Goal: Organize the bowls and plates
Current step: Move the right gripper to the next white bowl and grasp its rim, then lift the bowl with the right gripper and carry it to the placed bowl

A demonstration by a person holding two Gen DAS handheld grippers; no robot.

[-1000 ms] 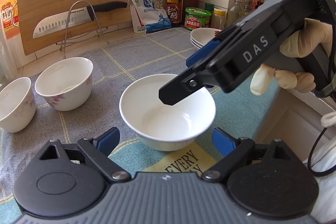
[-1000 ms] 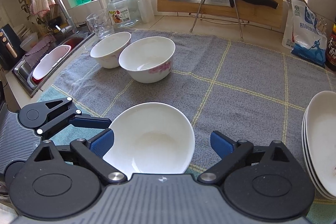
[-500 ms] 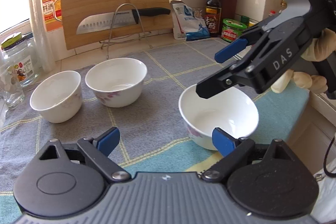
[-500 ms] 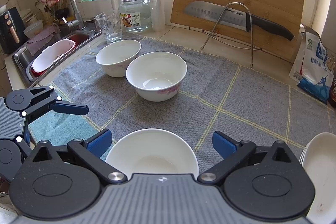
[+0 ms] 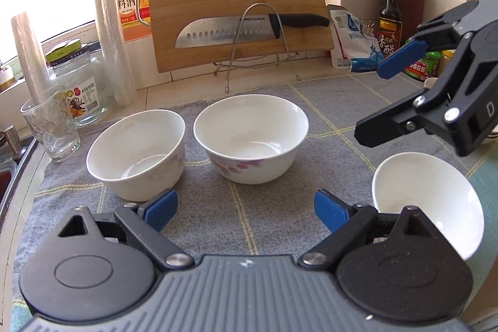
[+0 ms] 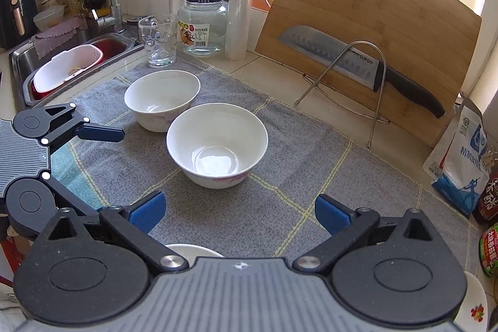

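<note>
Bowls come first in the left wrist view: ahead of the left claw (image 5: pixel 246 209), whose jaws stand apart with nothing between them, sit a left bowl (image 5: pixel 137 153) and a middle bowl (image 5: pixel 251 137) on the grey cloth (image 5: pixel 330 126). A third bowl (image 5: pixel 426 192) lies to its right, under the right claw (image 5: pixel 378 103). In the right wrist view the right claw's jaws gape empty, both bowls ahead, the third bowl's rim (image 6: pixel 193 248) just below them.

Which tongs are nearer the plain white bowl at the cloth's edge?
Right. The right tongs hover open just above the plain bowl; the left tongs sit beside it, aimed at the flowered bowls.
</note>
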